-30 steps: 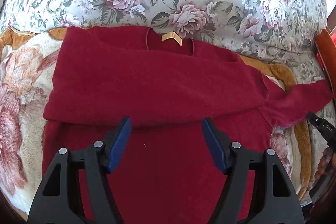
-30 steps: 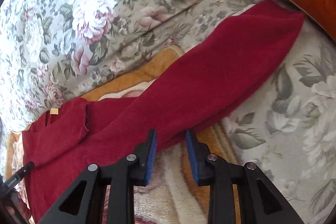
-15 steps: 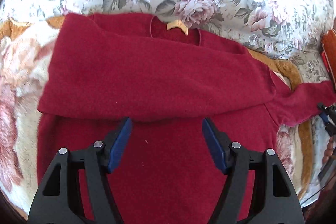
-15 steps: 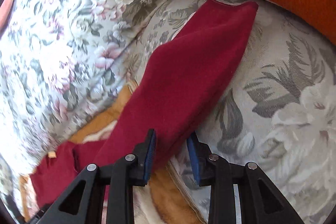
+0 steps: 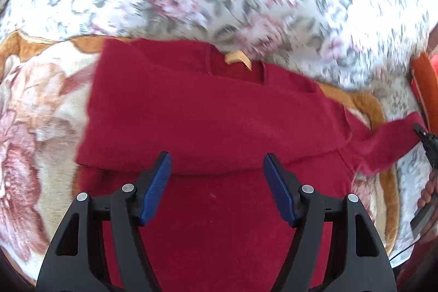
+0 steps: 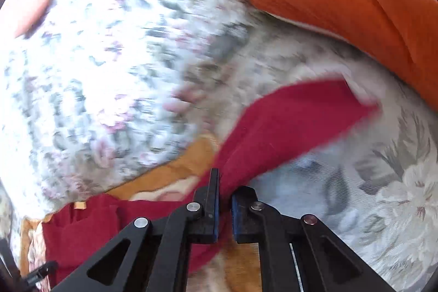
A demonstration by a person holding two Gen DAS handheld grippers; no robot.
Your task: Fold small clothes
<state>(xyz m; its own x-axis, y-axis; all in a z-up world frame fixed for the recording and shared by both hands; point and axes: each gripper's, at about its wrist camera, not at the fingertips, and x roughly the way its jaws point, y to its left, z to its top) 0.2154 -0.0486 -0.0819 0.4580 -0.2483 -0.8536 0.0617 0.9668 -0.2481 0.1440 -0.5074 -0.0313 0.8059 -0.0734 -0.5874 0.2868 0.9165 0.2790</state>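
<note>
My right claw (image 6: pixel 225 205) has just been closing, and its jaws are now clenched on the free sleeve (image 6: pixel 295 119) of the dark red knit sweater (image 5: pixel 219 122). The sleeve's long axis runs forward and to the right, away from this claw, over the floral bed cover (image 6: pixel 109 59). My left claw (image 5: pixel 217 185) stands released above the sweater body, directly ahead of and beneath its pads. The right hand is nearer; I judge the sleeve must travel toward the left claw, across the body.
</note>
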